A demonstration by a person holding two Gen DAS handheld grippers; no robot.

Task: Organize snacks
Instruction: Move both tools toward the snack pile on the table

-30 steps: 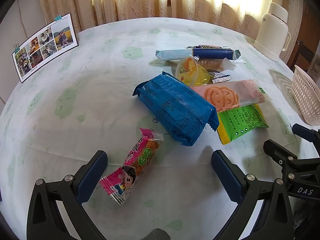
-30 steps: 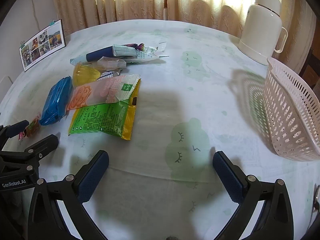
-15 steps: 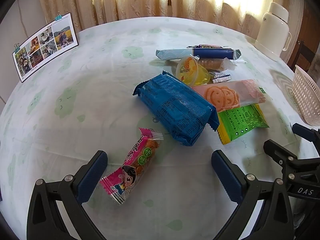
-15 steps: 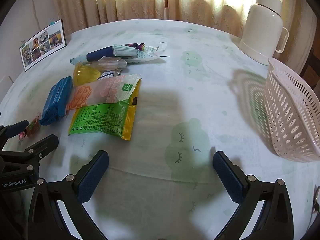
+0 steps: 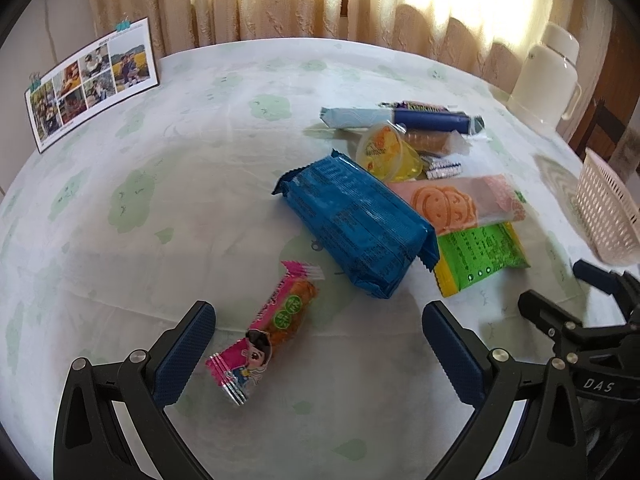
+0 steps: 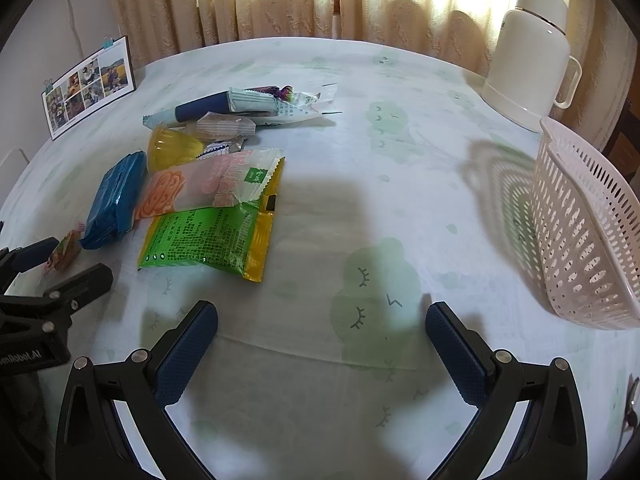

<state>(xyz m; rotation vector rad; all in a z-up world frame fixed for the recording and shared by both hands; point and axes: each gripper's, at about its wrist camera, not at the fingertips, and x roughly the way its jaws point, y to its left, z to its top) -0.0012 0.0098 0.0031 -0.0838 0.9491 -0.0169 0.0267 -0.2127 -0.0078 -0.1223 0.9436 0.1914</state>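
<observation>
The main risk is a bad pinch: the pink candy wrapper [image 5: 266, 332] lies slantwise between the left gripper [image 5: 318, 344] fingers, so its slick film could skid or only a crimped end get caught. Both tongs hover low, level, spread wide, holding nothing; the right gripper [image 6: 320, 344] faces bare tablecloth [image 6: 400, 160]. Snacks cluster at ten o'clock, the basket [image 6: 580, 220] at three.

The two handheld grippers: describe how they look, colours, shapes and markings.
The left gripper and right gripper look alike: black angular frames with silver screw heads, each bearing two finger pads in dark blue with a dotted texture. White lettering shows on the bodies: "DAS" on the right one, "GenRobot.AI", partly cut off, on the left. No cables or sleeves are visible.
</observation>
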